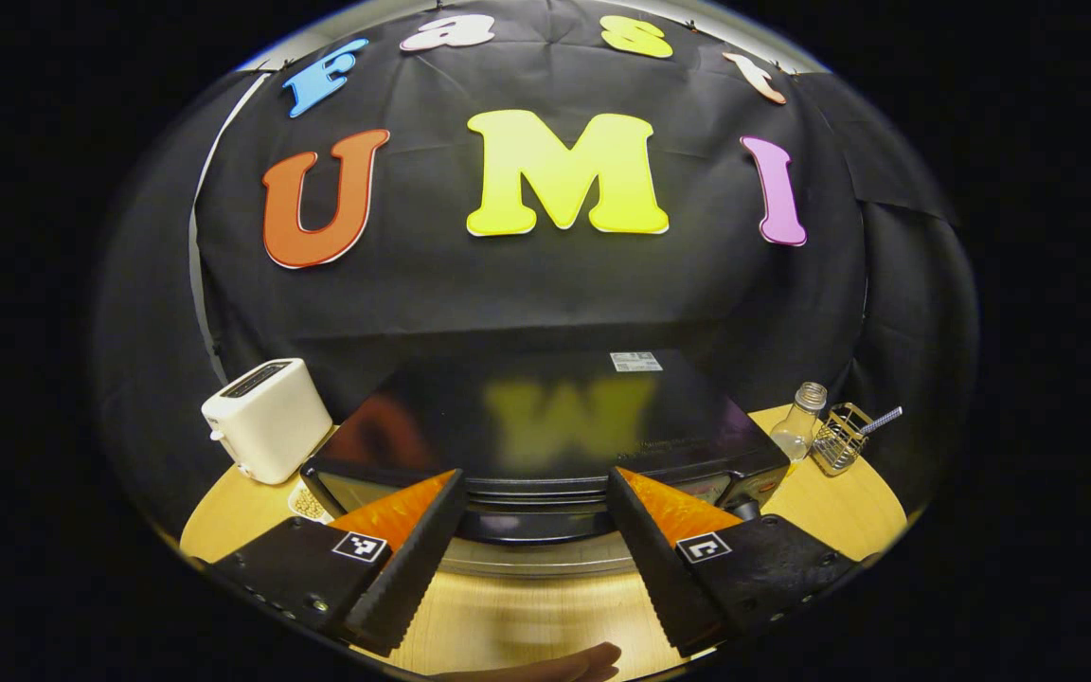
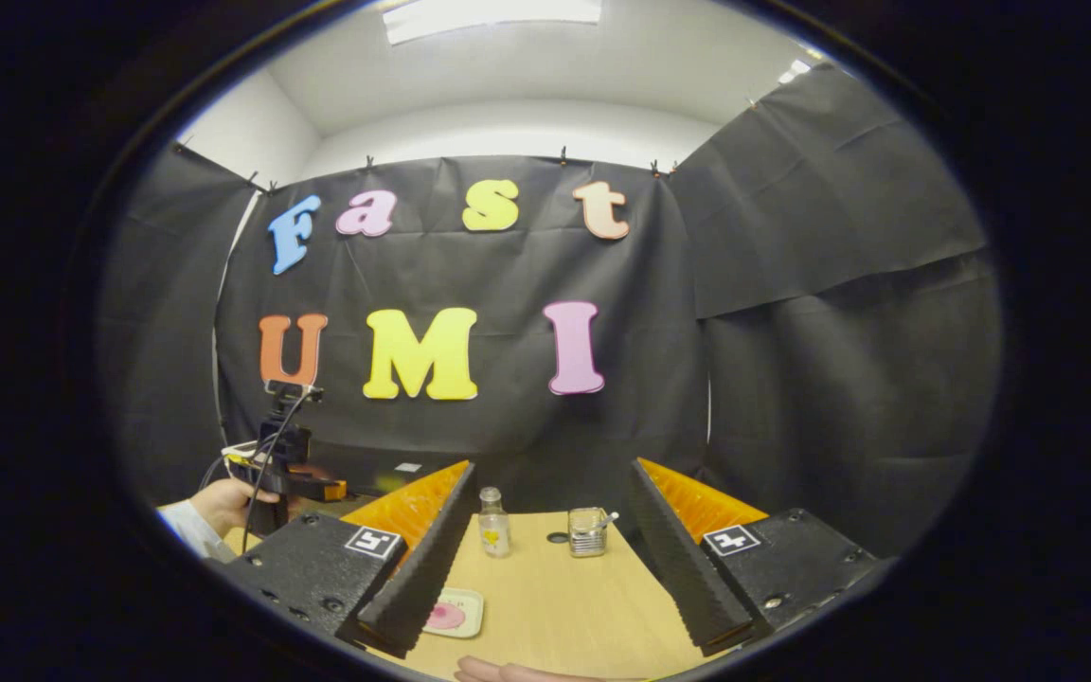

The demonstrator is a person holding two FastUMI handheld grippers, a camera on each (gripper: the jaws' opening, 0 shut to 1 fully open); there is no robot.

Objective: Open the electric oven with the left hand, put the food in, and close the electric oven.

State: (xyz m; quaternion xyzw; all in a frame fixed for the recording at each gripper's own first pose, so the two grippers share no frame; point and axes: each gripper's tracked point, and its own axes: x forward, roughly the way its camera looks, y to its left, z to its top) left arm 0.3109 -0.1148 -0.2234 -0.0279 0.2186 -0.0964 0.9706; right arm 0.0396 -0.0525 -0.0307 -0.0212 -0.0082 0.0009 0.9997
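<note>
The black electric oven [image 1: 545,417] stands on the wooden table, its glossy top mirroring the wall. My left gripper [image 1: 536,476] is open just in front of the oven's upper front edge, its fingers either side of the ribbed handle strip [image 1: 531,488] and apart from it. In the right gripper view, my right gripper [image 2: 550,467] is open and holds nothing. Below its left finger a small pale plate with pink food [image 2: 451,614] lies on the table. Farther left, a hand holds the left gripper [image 2: 282,474] by the oven [image 2: 394,471].
A white toaster [image 1: 266,417] stands left of the oven, with a small speckled dish [image 1: 304,502] beside it. A glass bottle [image 1: 799,423] and a wire basket [image 1: 839,438] sit at the right. A fingertip [image 1: 583,663] shows at the bottom edge.
</note>
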